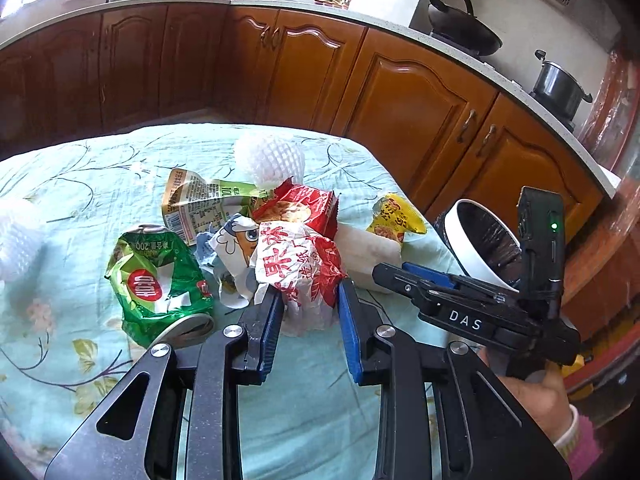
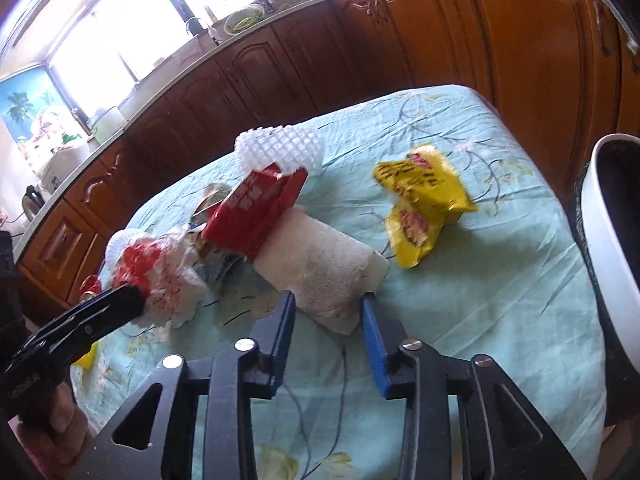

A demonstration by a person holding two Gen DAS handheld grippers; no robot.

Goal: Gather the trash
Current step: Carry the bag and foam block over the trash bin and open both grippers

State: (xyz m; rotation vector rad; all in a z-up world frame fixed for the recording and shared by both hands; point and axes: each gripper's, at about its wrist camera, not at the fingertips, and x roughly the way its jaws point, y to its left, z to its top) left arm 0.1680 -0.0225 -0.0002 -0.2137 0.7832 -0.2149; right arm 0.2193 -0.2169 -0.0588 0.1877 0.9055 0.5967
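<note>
Trash bin [image 1: 478, 240]: white rim, black liner, at the table's 3 o'clock edge in the left wrist view; tilted mouth shows only the liner, contents can't be told.

Count on the teal floral tablecloth [image 1: 80, 184]:
- 1 crushed green can [image 1: 160, 284], 9 o'clock of the pile, long axis roughly 11-to-5, base end toward the camera.
- 1 red-and-white crumpled wrapper [image 1: 304, 276].
- 1 red snack packet [image 1: 308, 208].
- 1 yellow snack bag [image 1: 398, 216], lying apart at 2 o'clock.
- 1 beige printed sachet [image 1: 200, 200], flat, at 11 o'clock.
- 1 cartoon-print paper [image 1: 232, 248].
- 1 white paper roll [image 2: 320, 268].
- 2 white foam nets: one [image 1: 268, 156] at 12 o'clock, one [image 1: 18, 236] at the far 9 o'clock edge.

Left gripper [image 1: 308, 300]: jaws narrow, clamped on the red-and-white wrapper, which sits at pile centre and bulges out between the blue pads. In the right wrist view it looks raised off the cloth.

Right gripper [image 2: 328, 308]: jaws part-open, straddling the near end of the paper roll; pads at its sides, firm contact can't be told. Roll's long axis runs 11-to-5 in that view, far end tucked under the red packet.
</note>
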